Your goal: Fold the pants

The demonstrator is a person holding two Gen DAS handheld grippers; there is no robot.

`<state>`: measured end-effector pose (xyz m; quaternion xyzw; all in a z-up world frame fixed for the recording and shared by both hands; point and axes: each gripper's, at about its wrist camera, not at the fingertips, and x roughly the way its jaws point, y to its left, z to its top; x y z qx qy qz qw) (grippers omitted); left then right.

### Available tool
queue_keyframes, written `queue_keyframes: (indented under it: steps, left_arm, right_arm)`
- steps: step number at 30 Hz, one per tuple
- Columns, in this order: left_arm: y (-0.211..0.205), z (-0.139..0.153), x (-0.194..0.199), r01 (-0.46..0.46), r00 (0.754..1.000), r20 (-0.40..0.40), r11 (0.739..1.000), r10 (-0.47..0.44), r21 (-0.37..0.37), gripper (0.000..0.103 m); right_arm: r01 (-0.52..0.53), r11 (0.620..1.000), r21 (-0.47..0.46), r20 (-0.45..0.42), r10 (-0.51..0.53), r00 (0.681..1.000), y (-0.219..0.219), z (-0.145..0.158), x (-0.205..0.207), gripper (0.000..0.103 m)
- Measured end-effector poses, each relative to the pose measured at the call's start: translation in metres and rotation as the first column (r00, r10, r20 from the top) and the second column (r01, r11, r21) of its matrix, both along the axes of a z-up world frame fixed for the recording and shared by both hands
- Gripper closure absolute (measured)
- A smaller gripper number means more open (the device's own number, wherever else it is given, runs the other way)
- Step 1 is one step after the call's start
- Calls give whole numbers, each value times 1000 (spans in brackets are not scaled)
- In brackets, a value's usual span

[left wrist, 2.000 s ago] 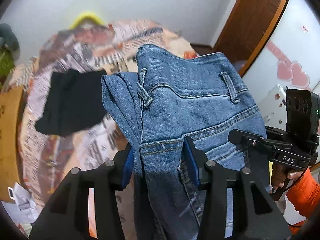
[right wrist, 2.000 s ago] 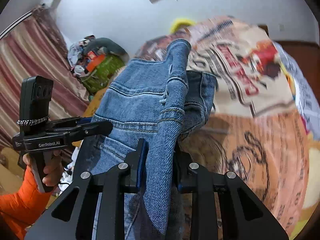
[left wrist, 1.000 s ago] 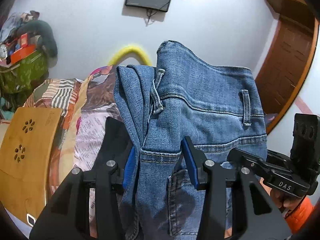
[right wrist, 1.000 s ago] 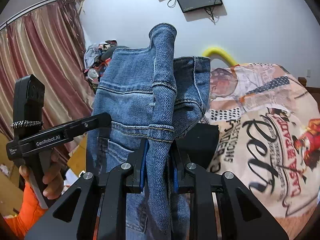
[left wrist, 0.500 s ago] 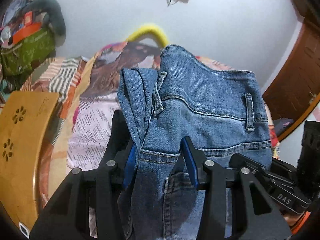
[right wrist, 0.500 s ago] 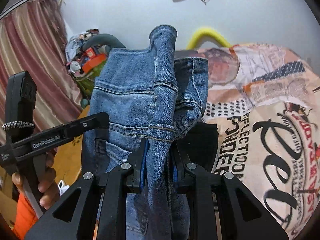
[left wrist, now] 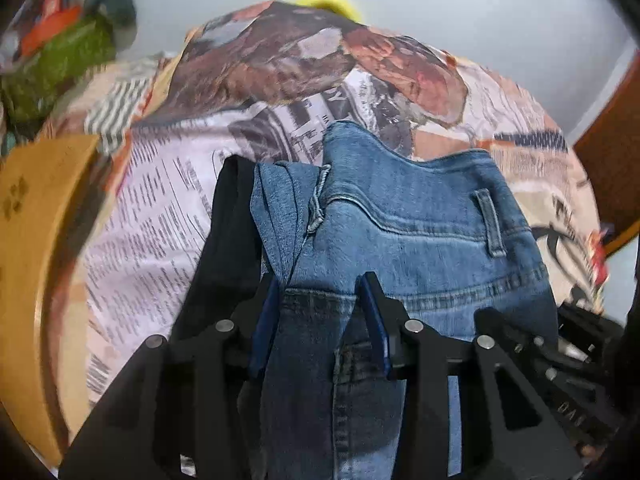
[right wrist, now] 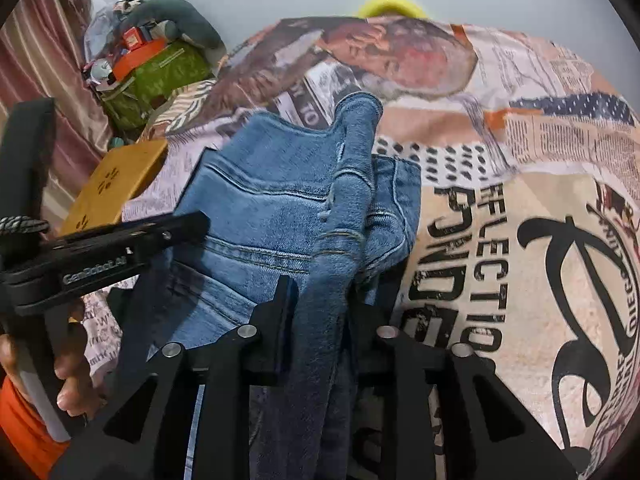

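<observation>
bedspread [right wrist: 520,264]: a large printed cover lay under everything, newspaper-style, with big black lettering; "reflection" could be read in part in the right wrist view, the rest of the words too cut off to make out.
jeans [left wrist: 420,232]: blue denim, held up off the bedspread by the waistband end, bunched and doubled over between the two claws; the legs hung down out of sight below both cameras.
handling of the jeans: judged heavy for cloth and fairly stiff, thick at seams and band, not slippery and not fragile; the hanging legs would likely pull down and swing, so the hold belonged on the waistband or side seam, where the layers were thickest.
wooden board [left wrist: 36,248]: a tan slab with small cut-out holes sat at the left edge of the bed.
green bag [right wrist: 160,76]: stood among clutter by the wall, well apart from the jeans.
black garment [left wrist: 228,240]: a dark cloth lay on the bedspread just behind the left claw.
left gripper [left wrist: 320,320]: clamped on a fold of denim just under the waistband, blue pads pressed to both sides.
right gripper [right wrist: 320,304]: closed tight on a narrow bunched strip of the jeans near a side seam.
writing on tools: "genrobot.ai" showed, blurred, on the left tool in the right wrist view; faint letters, perhaps "das", marked the right tool in the left wrist view.
</observation>
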<state>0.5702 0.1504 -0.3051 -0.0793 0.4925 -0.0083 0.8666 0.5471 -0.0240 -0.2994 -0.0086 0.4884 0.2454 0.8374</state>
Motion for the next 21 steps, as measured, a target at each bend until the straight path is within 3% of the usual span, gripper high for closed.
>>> queue_keyframes:
  steps: [5,8,11,14,21]
  left_arm:
    - [-7,18,-13,24,999,21,996,-26,85,55]
    - [-2,40,-34,-26,995,93,996,18,86,37]
    - [2,66,-64,-39,989,148,998,32,47,36]
    - [-2,95,-91,-34,979,201,998,22,59,36]
    - [-13,170,-169,-22,937,348,998,-3,66,36]
  right_arm:
    - [31,999,-23,1,-31,1000,-17,9,-12,62]
    - [29,1000,-10,50,-28,998,-25,28,-24,60]
    - [22,999,26,115,-24,993,-36,55,-45,59]
    - [5,998,69,190,-18,982,-46,88,-71,59]
    - [-47,982,181,377,-25,926,-58,169,-147,52]
